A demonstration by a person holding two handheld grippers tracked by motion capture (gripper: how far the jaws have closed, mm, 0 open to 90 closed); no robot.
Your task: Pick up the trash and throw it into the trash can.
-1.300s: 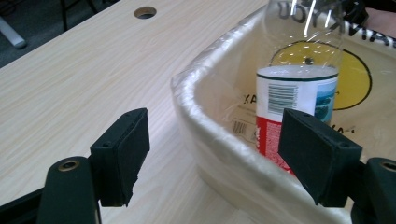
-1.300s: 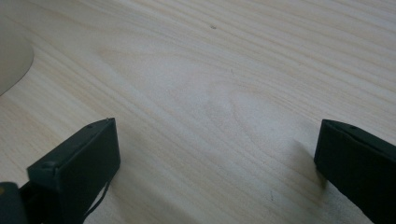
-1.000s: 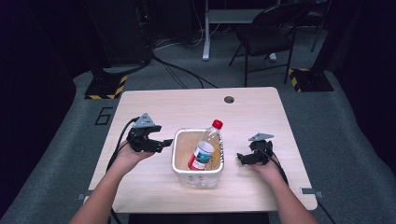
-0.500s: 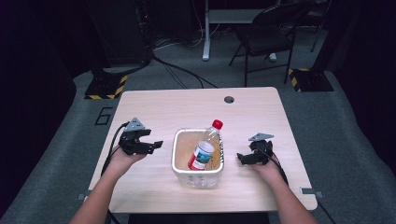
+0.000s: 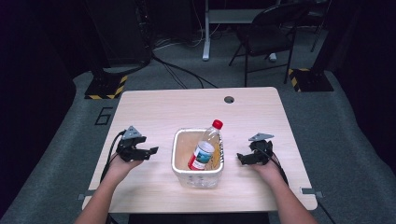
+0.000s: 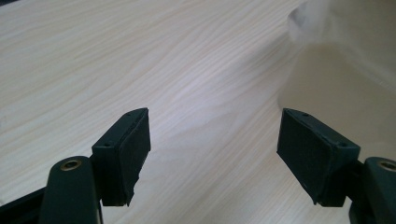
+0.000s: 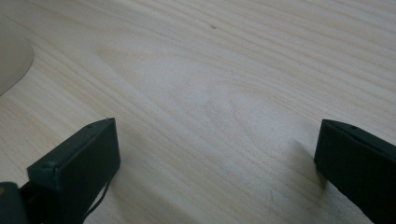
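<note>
A clear plastic bottle (image 5: 207, 145) with a red cap and a red and blue label leans inside a white bin (image 5: 175, 151) at the middle of the wooden table (image 5: 187, 109). Its cap pokes above the bin's far right rim. My left gripper (image 5: 152, 150) rests low over the table left of the bin, pointing toward it. In the left gripper view its jaws (image 6: 215, 154) stand open over bare wood, with the bin's wall (image 6: 355, 56) at upper right. My right gripper (image 5: 240, 158) sits right of the bin, open (image 7: 215, 163) over bare wood.
A round cable hole (image 5: 229, 99) lies near the table's far edge. A chair (image 5: 266, 32) and floor cables stand beyond the table. A corner of the bin (image 7: 11, 60) shows at the left of the right gripper view.
My left gripper has drawn away from the bin to the left and sunk toward the table. The right gripper, the bin and the bottle have kept still.
</note>
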